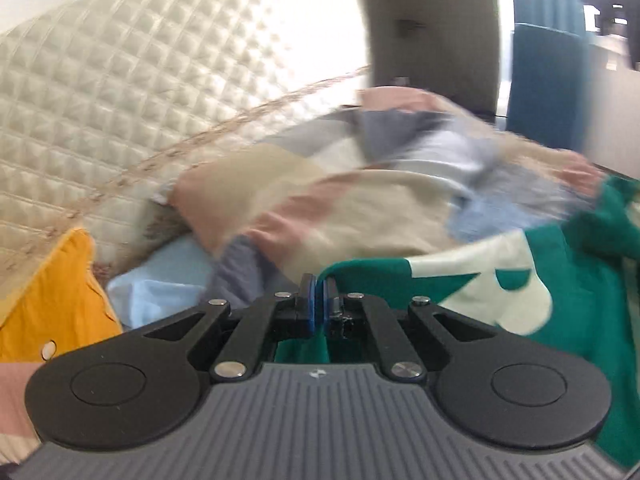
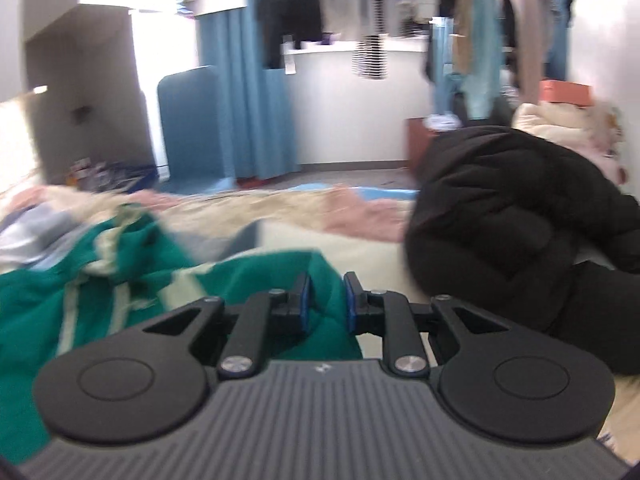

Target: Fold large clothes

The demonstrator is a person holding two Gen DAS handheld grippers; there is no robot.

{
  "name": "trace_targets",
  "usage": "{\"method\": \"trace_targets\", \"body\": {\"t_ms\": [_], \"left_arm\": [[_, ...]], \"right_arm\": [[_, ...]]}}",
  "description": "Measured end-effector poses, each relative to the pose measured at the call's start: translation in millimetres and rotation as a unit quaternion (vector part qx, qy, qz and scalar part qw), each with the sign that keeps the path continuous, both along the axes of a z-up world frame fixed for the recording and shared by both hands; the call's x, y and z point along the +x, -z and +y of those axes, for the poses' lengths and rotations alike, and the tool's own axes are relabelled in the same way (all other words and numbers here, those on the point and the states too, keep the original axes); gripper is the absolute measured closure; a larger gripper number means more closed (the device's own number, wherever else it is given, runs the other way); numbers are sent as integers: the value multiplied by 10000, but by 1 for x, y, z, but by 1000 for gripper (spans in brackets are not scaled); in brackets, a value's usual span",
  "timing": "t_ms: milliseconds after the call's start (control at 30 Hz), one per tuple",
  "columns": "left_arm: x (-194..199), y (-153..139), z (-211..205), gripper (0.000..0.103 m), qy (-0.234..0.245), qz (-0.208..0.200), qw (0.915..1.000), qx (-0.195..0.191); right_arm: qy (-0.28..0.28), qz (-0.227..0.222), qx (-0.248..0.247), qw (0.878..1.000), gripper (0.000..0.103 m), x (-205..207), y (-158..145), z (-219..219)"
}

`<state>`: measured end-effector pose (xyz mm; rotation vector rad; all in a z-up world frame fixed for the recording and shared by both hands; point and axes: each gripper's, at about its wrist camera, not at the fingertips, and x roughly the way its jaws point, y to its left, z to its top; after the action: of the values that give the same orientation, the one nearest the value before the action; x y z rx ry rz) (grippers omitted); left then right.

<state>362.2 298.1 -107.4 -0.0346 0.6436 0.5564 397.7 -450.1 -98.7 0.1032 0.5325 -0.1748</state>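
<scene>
A large green garment with cream patches [image 1: 520,288] lies on a patchwork bedspread [image 1: 360,208]. My left gripper [image 1: 319,284] is shut on an edge of this green garment, the cloth pinched between the blue pads. In the right wrist view the same green garment [image 2: 120,280] spreads to the left and under my right gripper [image 2: 327,292]. The right gripper's jaws stand a little apart with green cloth between them; I cannot tell if they clamp it. Both views are blurred.
A yellow garment [image 1: 60,300] and a light blue one [image 1: 160,280] lie at the left by the quilted cream headboard [image 1: 160,80]. A bulky black puffer jacket [image 2: 520,232] lies on the bed right of my right gripper. Clothes hang on a rack [image 2: 460,20] behind.
</scene>
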Motion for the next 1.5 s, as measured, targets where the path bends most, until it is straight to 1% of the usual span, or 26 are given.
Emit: {"method": "trace_targets", "body": {"t_ms": [33, 67, 100, 133, 233, 333, 367, 433, 500, 533, 567, 633, 667, 700, 767, 900, 967, 1033, 1100, 1167, 1200, 1233, 1300, 1333, 1433, 1500], "left_arm": [[8, 6, 9, 99, -105, -11, 9999, -28], [17, 13, 17, 99, -178, -4, 9998, -60], [23, 21, 22, 99, -243, 27, 9997, -78], [31, 30, 25, 99, -324, 80, 9994, -88], [47, 61, 35, 98, -490, 276, 9983, -123], [59, 95, 46, 98, -619, 532, 9964, -249], [60, 105, 49, 98, -652, 556, 9959, -302], [56, 115, 51, 98, -677, 472, 9959, -382], [51, 116, 50, 97, -719, 349, 9957, -468], [49, 115, 50, 96, -720, 313, 9954, -557], [46, 112, 48, 92, -715, 313, 9949, -644], [39, 104, 42, 74, -705, 308, 9946, -693], [32, 99, 36, 53, -747, 278, 9952, -571], [24, 91, 27, 40, -713, 190, 9962, -454], [6, 76, 9, 38, -390, -67, 9984, -399], [-18, 49, -38, 38, 193, -256, 9974, -646], [-29, 38, -64, 38, 507, -424, 9934, -934], [-34, 30, -93, 38, 825, -339, 9886, -1216], [-41, 23, -123, 38, 1187, -405, 9806, -1508], [-47, 19, -154, 38, 1494, -441, 9730, -1703], [-50, 19, -170, 38, 1641, -444, 9681, -1842], [-53, 22, -185, 38, 1791, -432, 9629, -1971], [-56, 30, -213, 38, 2050, -367, 9538, -2166], [-57, 36, -227, 38, 2175, -349, 9504, -2198], [-60, 62, -264, 38, 2471, -248, 9470, -2038], [-57, 87, -279, 38, 2644, -101, 9414, -2091]], "right_arm": [[158, 55, -133, 9998, 98, 8, 7, -7], [304, 99, -324, 9990, 100, 15, 16, -12], [408, 164, -464, 9980, 100, 24, 28, -18], [503, 267, -464, 9973, 100, 28, 38, -26], [705, 689, -144, 9950, 100, 45, 80, -46], [618, 923, 5, 9938, 100, 47, 119, -48], [575, 996, 85, 9933, 100, 46, 129, -47], [485, 1092, 203, 9926, 100, 43, 146, -46], [378, 989, 224, 9941, 100, 37, 151, -44], [342, 906, 251, 9950, 99, 29, 149, -37], [319, 819, 333, 9956, 98, 25, 147, -37], [310, 706, 507, 9957, 98, 17, 142, -35], [299, 651, 574, 9958, 97, 13, 139, -33], [287, 578, 644, 9958, 97, 9, 135, -31], [257, 415, 812, 9955, 97, -4, 127, -31], [211, 275, 1216, 9920, 96, -25, 114, -22], [174, 286, 1309, 9908, 96, -28, 109, -12], [96, 267, 1329, 9907, 96, -37, 103, -1], [28, 280, 1392, 9899, 94, -47, 98, 8], [-9, 277, 1494, 9884, 71, -58, 94, 14], [-36, 244, 1585, 9870, 51, -63, 94, 16], [-55, 205, 1671, 9857, 45, -68, 94, 18], [-99, 200, 1836, 9827, 45, -74, 95, 20], [-105, 211, 1952, 9805, 45, -76, 97, 20], [15, 330, 2348, 9715, 45, -80, 109, 17], [150, 494, 2597, 9643, 44, -79, 123, 12]]}}
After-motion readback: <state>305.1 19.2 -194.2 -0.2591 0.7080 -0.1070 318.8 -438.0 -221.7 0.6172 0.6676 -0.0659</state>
